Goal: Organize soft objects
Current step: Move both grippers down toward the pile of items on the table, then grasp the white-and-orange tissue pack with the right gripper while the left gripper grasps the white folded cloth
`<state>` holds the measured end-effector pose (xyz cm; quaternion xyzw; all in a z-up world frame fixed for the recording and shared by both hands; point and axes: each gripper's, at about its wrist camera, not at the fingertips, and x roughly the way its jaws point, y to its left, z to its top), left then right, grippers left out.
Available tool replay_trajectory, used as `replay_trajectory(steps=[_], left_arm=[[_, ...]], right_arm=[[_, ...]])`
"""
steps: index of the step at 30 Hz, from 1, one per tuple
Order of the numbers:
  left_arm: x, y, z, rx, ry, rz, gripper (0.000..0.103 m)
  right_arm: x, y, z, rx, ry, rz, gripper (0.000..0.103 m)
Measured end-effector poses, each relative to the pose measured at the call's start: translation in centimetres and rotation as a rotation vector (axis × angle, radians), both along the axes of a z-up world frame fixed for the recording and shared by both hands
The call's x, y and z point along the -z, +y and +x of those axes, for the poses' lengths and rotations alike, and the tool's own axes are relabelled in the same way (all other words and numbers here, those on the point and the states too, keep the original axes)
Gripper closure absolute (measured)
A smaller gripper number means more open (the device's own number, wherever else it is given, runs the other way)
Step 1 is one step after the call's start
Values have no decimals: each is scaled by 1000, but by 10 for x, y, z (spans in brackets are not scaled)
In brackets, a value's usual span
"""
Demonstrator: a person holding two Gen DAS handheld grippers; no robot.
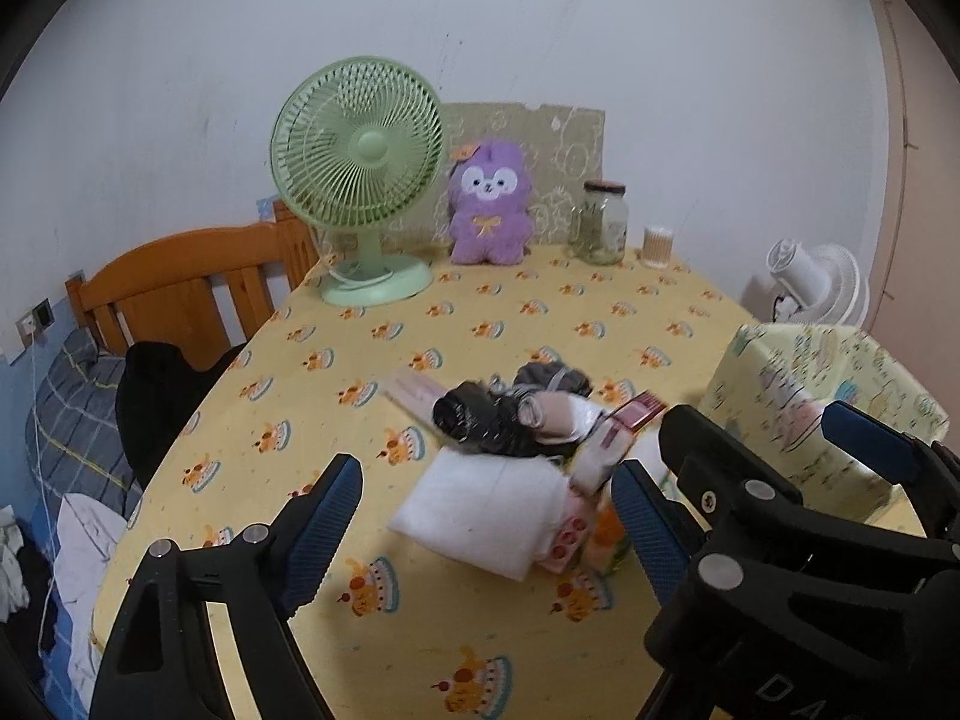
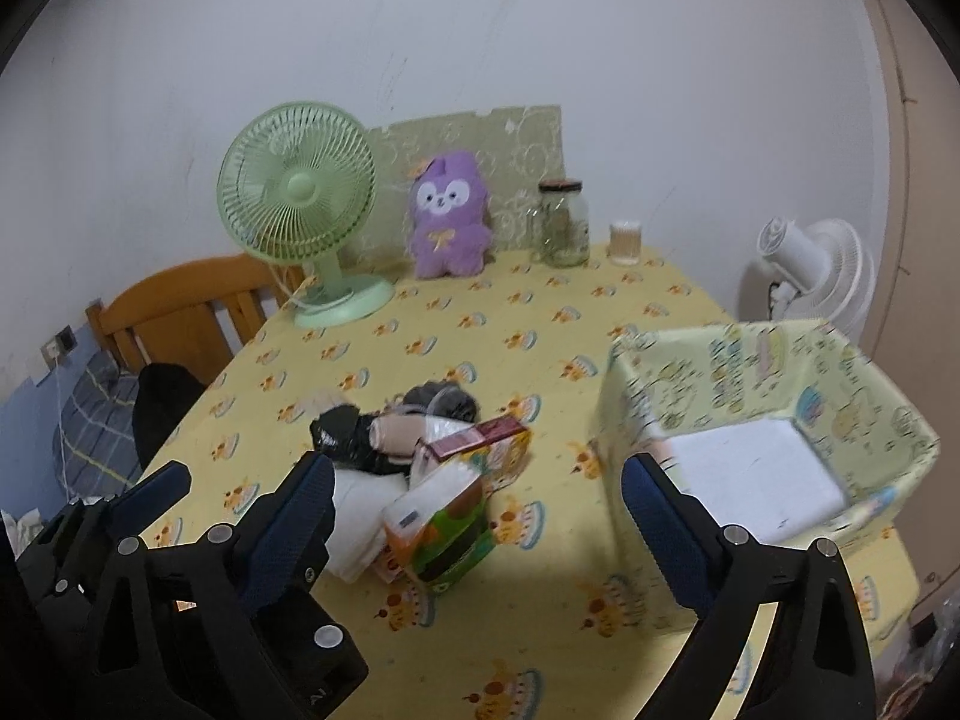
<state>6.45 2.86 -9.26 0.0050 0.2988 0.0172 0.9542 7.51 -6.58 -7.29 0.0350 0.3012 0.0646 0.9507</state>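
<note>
Patterned fabric storage box [image 2: 774,396] at the table's right side, holding one flat white folded item [image 2: 759,474] on its floor. The pile of soft objects [image 1: 516,456] lies mid-table on the yellow tablecloth [image 1: 372,348], apart from the box: a black plastic-wrapped bundle [image 1: 474,420], a white folded cloth [image 1: 486,507] and a tissue pack [image 2: 441,525]. Left gripper [image 1: 486,525] and right gripper [image 2: 480,522] both hover with jaws apart, holding nothing. Glass jar [image 2: 564,222] stands at the far edge.

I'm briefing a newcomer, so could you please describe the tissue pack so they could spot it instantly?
On the yellow tablecloth, find the pile of soft packets left of the fabric bin. The tissue pack is at its near edge, the only green-and-orange wrapper among black and white bundles.
</note>
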Motion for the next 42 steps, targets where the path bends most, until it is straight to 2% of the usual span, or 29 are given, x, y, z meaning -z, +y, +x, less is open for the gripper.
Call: replay_trajectory(steps=[7,12,17,22,24,25,27,30,37,42], left_arm=[[23,10,12,-3,59,-6,16],[38,10,21,6,105,-12,16],[53,13,31,9,148,-28,16],[59,12,38,10,167,-26,17],[59,10,39,17,171,-19,17],[60,10,39,17,171,-15,17],[59,8,39,22,167,-6,17],[57,7,42,27,154,5,17],[52,4,54,56,141,12,16],[62,5,69,78,185,5,15]], right_arm=[[22,15,14,-30,58,-25,11],[41,19,26,-31,112,-41,21],[58,23,39,-31,161,-56,24],[67,23,49,-46,204,-48,40],[68,25,49,-56,207,-56,53],[69,26,49,-54,211,-63,54],[68,26,48,-57,214,-58,63],[66,23,49,-46,213,-50,69],[59,16,54,-20,188,-49,72],[65,10,61,15,223,-44,72]])
